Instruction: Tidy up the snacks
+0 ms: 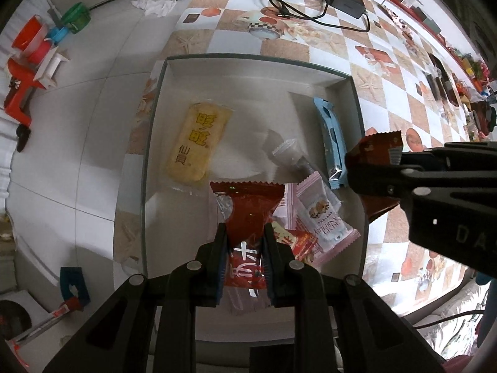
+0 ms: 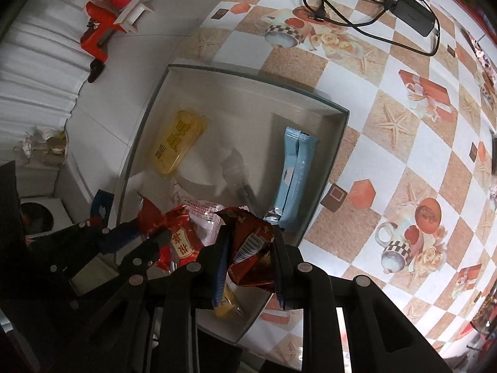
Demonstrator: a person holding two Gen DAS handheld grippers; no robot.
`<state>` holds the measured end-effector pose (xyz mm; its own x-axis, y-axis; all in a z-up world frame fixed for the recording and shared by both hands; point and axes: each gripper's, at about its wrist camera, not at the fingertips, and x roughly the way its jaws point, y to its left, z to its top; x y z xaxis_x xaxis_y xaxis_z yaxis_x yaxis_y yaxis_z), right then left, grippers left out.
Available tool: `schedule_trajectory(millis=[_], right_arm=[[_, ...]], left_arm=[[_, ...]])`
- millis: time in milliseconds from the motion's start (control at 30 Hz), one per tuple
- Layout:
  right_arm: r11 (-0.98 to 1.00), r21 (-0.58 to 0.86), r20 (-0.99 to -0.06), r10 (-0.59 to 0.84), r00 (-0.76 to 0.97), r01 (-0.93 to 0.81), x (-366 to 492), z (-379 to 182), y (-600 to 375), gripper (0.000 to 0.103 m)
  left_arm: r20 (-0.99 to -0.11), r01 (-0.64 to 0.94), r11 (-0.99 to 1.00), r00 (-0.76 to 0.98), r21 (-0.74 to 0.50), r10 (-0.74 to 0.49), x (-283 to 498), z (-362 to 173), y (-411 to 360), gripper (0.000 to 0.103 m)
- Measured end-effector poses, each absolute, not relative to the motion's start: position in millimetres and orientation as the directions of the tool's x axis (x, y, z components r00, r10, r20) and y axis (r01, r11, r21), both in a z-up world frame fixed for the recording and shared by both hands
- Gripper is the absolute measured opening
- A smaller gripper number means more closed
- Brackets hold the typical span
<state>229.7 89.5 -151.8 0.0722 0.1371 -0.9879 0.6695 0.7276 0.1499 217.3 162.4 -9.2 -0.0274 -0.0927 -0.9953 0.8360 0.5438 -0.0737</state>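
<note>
My left gripper (image 1: pixel 245 228) is shut on a bright red snack packet (image 1: pixel 248 208) low over the near end of a grey tray (image 1: pixel 248 57). In the tray lie a yellow rice-cracker pack (image 1: pixel 198 143), a light blue bar (image 1: pixel 330 143), a pink cranberry packet (image 1: pixel 323 217) and a clear wrapper (image 1: pixel 289 155). My right gripper (image 2: pixel 250 231) is shut on a crumpled dark red packet (image 2: pixel 251 242) above the tray's (image 2: pixel 248 73) right rim. In the right wrist view the left gripper (image 2: pixel 152 233) shows at the left with its red packet (image 2: pixel 183 242).
The tray sits at the left edge of a table with a checkered cloth (image 2: pixel 403 143). A black power adapter (image 1: pixel 344 1) and its cable lie at the far end. Red and green plastic items (image 1: pixel 21 87) stand on the tiled floor to the left.
</note>
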Motion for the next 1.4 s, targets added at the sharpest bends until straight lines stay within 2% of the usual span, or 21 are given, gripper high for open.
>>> schedule_trajectory(millis=[67, 100, 133, 300, 333, 367, 433, 500, 633, 733, 767, 800, 967, 1400], right_arm=[[0.727, 0.153, -0.987, 0.143, 0.069, 0.669, 231.3, -154.0, 89.8, 0.026], [0.727, 0.151, -0.987, 0.145, 0.066, 0.67, 231.7, -154.6, 90.2, 0.026], [0.727, 0.15, -0.987, 0.146, 0.063, 0.67, 231.9, -155.0, 90.3, 0.026], [0.727, 0.137, -0.988, 0.147, 0.041, 0.673, 231.8, -158.4, 92.4, 0.026], [0.729, 0.13, -0.989, 0.143, 0.035, 0.672, 231.8, -158.5, 93.2, 0.032], [0.73, 0.124, -0.99, 0.137, 0.034, 0.673, 231.8, -158.0, 93.6, 0.061], [0.733, 0.112, -0.993, 0.109, 0.047, 0.671, 230.9, -152.6, 94.9, 0.089], [0.745, 0.097, -0.995, 0.084, 0.052, 0.66, 231.4, -146.4, 97.2, 0.089], [0.763, 0.049, -0.999, 0.03, 0.041, 0.644, 232.2, -137.4, 100.9, 0.089], [0.771, -0.001, -0.999, -0.026, 0.031, 0.637, 231.6, -130.7, 103.6, 0.09], [0.775, -0.017, -0.999, -0.043, 0.027, 0.631, 231.4, -128.9, 104.7, 0.101], [0.779, -0.034, -0.998, -0.057, 0.017, 0.626, 230.9, -127.4, 104.7, 0.103], [0.783, -0.053, -0.996, -0.089, 0.028, 0.619, 229.6, -115.3, 107.6, 0.103], [0.796, -0.028, -0.996, -0.07, 0.047, 0.605, 229.5, -103.7, 113.4, 0.103]], left_arm=[[-0.996, 0.831, 0.552, -0.024, -0.068, -0.086, 217.8, -10.4, 162.1, 0.049], [-0.996, 0.827, 0.558, -0.019, -0.065, -0.088, 218.2, -10.1, 162.5, 0.067], [-0.995, 0.824, 0.563, -0.012, -0.064, -0.096, 218.9, -8.6, 163.3, 0.079], [-0.99, 0.813, 0.571, -0.044, -0.112, -0.131, 222.0, -9.4, 166.6, 0.083], [-0.991, 0.814, 0.57, -0.039, -0.107, -0.129, 222.2, -9.8, 166.6, 0.085], [-0.993, 0.817, 0.57, -0.022, -0.087, -0.12, 221.8, -10.4, 166.5, 0.086], [-0.995, 0.824, 0.566, 0.014, -0.042, -0.094, 220.4, -11.4, 165.7, 0.097], [-0.995, 0.823, 0.566, 0.013, -0.047, -0.101, 220.3, -13.1, 166.1, 0.103], [-0.988, 0.821, 0.567, 0.023, -0.067, -0.15, 219.8, -7.0, 165.9, 0.103], [-0.992, 0.818, 0.575, 0.049, -0.027, -0.115, 220.2, -1.0, 164.0, 0.103], [-0.993, 0.816, 0.576, 0.023, -0.046, -0.113, 220.9, -0.9, 163.6, 0.103], [-0.994, 0.814, 0.578, 0.012, -0.051, -0.105, 221.4, -2.1, 163.1, 0.103], [-0.997, 0.825, 0.564, 0.052, 0.008, -0.061, 216.4, -4.5, 163.1, 0.103], [-0.997, 0.821, 0.571, 0.058, 0.018, -0.052, 214.7, -1.9, 171.3, 0.103]])
